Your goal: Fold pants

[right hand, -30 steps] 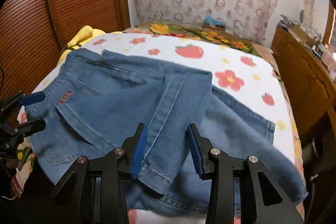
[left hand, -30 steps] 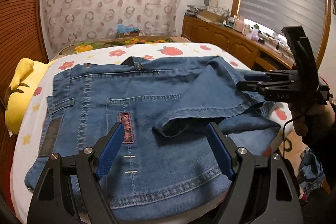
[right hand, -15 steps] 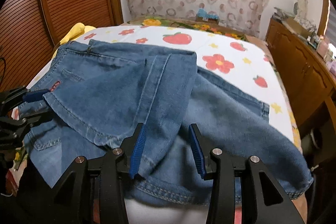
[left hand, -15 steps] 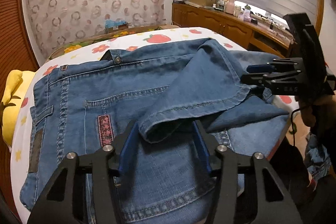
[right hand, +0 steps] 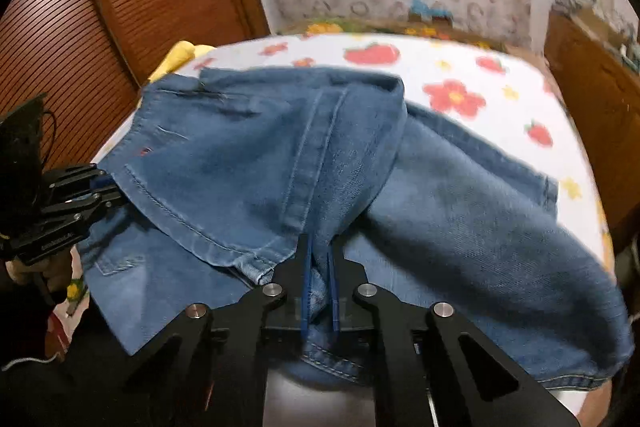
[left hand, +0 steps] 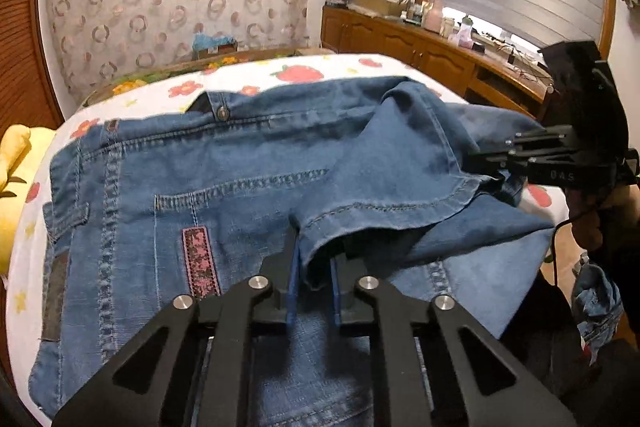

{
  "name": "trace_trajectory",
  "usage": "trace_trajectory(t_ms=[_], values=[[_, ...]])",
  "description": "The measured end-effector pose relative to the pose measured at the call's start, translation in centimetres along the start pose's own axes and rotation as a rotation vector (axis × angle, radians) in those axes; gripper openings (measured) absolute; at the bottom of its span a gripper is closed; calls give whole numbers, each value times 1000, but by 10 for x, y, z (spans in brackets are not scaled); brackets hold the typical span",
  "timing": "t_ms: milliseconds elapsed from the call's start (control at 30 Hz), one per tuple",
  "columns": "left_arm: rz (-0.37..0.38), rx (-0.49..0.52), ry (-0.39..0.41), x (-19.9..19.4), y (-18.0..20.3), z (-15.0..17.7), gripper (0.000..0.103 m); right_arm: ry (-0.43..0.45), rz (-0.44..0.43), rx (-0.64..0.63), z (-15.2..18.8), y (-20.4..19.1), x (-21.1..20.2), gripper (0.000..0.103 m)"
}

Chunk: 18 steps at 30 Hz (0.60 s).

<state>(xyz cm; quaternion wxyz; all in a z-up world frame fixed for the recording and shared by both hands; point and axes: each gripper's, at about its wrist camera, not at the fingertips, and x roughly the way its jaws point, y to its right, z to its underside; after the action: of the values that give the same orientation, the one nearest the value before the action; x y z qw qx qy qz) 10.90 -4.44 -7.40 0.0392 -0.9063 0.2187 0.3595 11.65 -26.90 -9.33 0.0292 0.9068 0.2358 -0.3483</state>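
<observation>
Blue denim pants (left hand: 200, 167) lie spread on a flowered bed sheet (left hand: 132, 103), waistband at the far side. One leg is folded back over the seat, and its stitched hem (left hand: 380, 211) is lifted at both ends. My left gripper (left hand: 314, 239) has the near end of that hem between its blue pads, and its jaws are closing on the cloth. My right gripper (right hand: 318, 247) is shut on the hem's other corner beside the side seam (right hand: 316, 147). Each gripper shows in the other's view: the right gripper (left hand: 480, 163) at the right, the left gripper (right hand: 108, 187) at the left.
A yellow cushion (left hand: 16, 167) sits at the bed's left edge. A wooden sideboard (left hand: 420, 51) with clutter runs along the right under a window blind. A slatted wooden door (right hand: 100, 7) stands to the left. A person's hand (left hand: 596, 223) holds the right gripper.
Both grippers' jaws closed from wide apart onto the folded leg's hem. The hem, lying flat a second ago, is now pinched and raised off the pants.
</observation>
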Motion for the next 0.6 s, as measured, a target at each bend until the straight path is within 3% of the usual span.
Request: trace_trajectory(t_ms=[300,600], values=[[21,-22,116,-55,6,-12,9,196,-7,-122,-43,-28,-64,4],[-12,-69,194,-106,-14,-2,9,252,-42,-249,-92,-71,-76,4]])
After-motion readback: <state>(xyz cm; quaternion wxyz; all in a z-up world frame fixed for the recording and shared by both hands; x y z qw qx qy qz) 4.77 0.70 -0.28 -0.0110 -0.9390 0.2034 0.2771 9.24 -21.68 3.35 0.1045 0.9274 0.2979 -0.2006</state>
